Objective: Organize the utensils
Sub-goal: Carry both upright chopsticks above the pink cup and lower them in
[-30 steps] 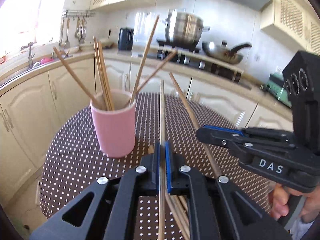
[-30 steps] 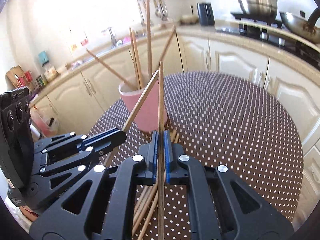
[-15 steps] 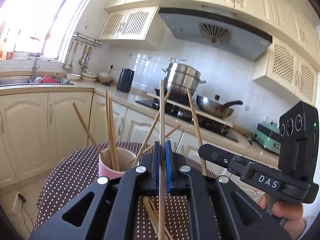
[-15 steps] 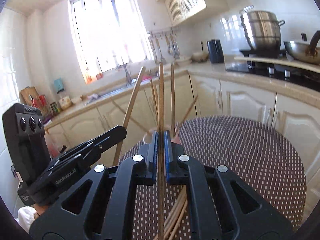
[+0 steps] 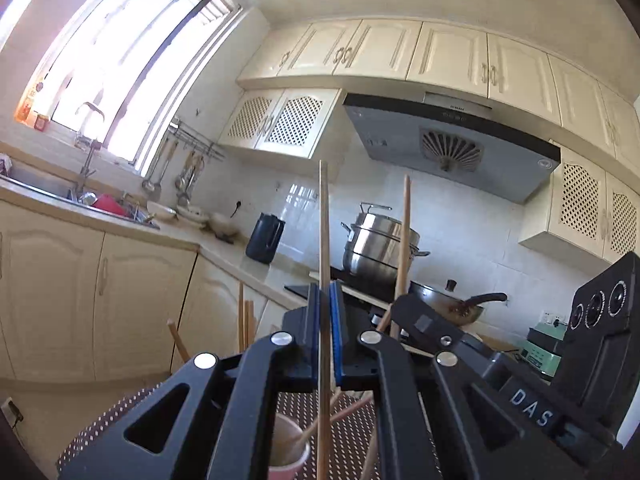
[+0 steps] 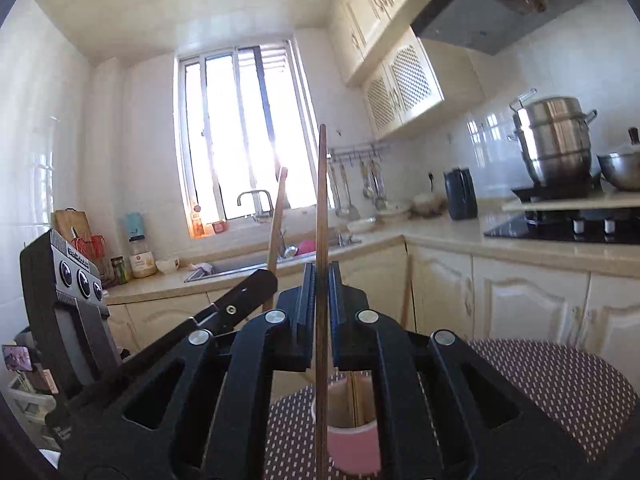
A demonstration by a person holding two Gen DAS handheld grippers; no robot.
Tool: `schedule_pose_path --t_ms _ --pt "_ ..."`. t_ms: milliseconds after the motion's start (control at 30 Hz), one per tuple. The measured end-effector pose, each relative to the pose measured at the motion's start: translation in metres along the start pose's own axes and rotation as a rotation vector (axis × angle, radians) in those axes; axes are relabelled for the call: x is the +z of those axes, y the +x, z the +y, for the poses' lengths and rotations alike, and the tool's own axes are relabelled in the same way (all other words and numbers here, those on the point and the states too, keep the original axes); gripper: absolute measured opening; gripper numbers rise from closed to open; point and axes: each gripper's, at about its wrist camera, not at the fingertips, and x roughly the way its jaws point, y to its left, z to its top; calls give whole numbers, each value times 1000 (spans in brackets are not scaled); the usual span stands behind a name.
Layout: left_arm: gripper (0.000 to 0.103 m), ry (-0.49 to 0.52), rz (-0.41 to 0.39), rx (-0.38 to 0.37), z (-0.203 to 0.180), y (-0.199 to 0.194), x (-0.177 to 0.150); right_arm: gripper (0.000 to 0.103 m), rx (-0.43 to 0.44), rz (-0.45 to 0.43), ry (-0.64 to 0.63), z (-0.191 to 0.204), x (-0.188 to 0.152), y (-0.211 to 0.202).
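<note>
My left gripper (image 5: pixel 324 292) is shut on a wooden chopstick (image 5: pixel 323 232) that stands nearly upright. Its lower end hangs beside the pink cup (image 5: pixel 289 450) below. My right gripper (image 6: pixel 321 272) is shut on another wooden chopstick (image 6: pixel 321 200), also upright, its lower end over the pink cup (image 6: pixel 352 440). The right gripper (image 5: pixel 412 312) shows in the left wrist view with its chopstick (image 5: pixel 405 232); the left gripper (image 6: pixel 256 284) shows in the right wrist view. Several chopsticks (image 5: pixel 244 316) stand in the cup.
The cup stands on a round table with a brown dotted cloth (image 6: pixel 560 376). Behind are a counter with a sink (image 6: pixel 240 264), a black kettle (image 5: pixel 265 238), a steel pot (image 5: pixel 380 248) and a wok (image 5: pixel 452 304) on the stove.
Both grippers have tilted up and risen with their chopsticks, from nearly level over the table to nearly upright above the cup. The table has dropped out of most of the view.
</note>
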Motion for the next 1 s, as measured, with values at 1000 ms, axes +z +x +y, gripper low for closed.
schedule_pose_path --t_ms 1000 --pt "5 41 -27 126 43 42 -33 7 -18 -26 -62 -11 -36 34"
